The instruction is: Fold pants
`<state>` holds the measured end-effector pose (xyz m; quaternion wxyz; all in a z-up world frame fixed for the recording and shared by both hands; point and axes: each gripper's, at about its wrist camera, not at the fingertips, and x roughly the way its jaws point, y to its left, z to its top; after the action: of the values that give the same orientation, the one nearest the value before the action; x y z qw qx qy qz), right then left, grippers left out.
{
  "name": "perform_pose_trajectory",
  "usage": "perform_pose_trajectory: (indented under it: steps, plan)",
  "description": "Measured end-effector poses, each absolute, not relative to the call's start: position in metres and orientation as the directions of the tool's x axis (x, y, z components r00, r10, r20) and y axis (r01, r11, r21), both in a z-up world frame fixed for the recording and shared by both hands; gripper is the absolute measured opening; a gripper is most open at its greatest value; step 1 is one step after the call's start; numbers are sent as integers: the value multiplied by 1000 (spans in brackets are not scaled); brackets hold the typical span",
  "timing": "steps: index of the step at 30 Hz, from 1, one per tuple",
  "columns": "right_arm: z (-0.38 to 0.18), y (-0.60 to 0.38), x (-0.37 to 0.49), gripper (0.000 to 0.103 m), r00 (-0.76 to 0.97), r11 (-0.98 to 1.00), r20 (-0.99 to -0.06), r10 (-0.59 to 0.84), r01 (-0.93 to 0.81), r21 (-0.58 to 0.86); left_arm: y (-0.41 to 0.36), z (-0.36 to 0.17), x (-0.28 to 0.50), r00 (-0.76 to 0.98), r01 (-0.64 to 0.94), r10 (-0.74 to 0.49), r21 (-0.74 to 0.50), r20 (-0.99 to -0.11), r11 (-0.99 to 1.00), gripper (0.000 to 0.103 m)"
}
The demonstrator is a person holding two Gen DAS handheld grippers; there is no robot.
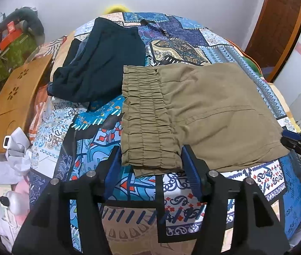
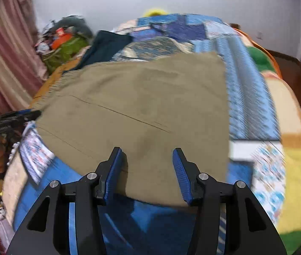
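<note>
Khaki pants (image 1: pixel 203 114) lie folded on the bed, long axis crosswise; left hand-held gripper (image 1: pixel 150 161) gapes wide at the waistband; right hand-held gripper (image 2: pixel 147 165), also wide, straddles the near edge

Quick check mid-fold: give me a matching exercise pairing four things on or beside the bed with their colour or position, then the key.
Things:
1. khaki pants
2. dark garment
3. wooden lap tray
4. left tongs

Descriptions:
A. orange-brown, at the bed's left edge
B. open, straddling the elastic waistband's near corner
C. navy, crumpled, left of and beyond the waistband
D. tan, folded flat on the patterned bedspread

Pairs: 1-D, 2-C, 3-A, 4-B
</note>
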<state>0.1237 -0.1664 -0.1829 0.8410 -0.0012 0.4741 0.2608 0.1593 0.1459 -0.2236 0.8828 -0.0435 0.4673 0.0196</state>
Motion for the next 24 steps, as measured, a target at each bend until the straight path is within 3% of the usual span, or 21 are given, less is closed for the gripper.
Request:
perform_pose_trajectory:
  steps: [3,6,9,15,24]
  plan:
    - [-184,-189,118,46,419,872,-796,438,-415,261,146,-224,159,561,-79,3,-50,-828,996,62]
    - [-184,-196,109,46,466,905,-821,329,-404,133,146,-224,158,561,-82,13,-39,-828,996,64]
    - [-187,-213,109,46,447,910,-821,354,-366,194,145,-222,157,562,-78,24,-24,-827,997,65]
    - [-177,-220,104,48,450,912,-825,343,-371,176,151,-200,157,560,-78,7,-45,-828,996,65]
    - [-131,-224,133,50,558,909,-740,375,-376,177,171,-155,189,620,-119,71,-5,-781,993,72]
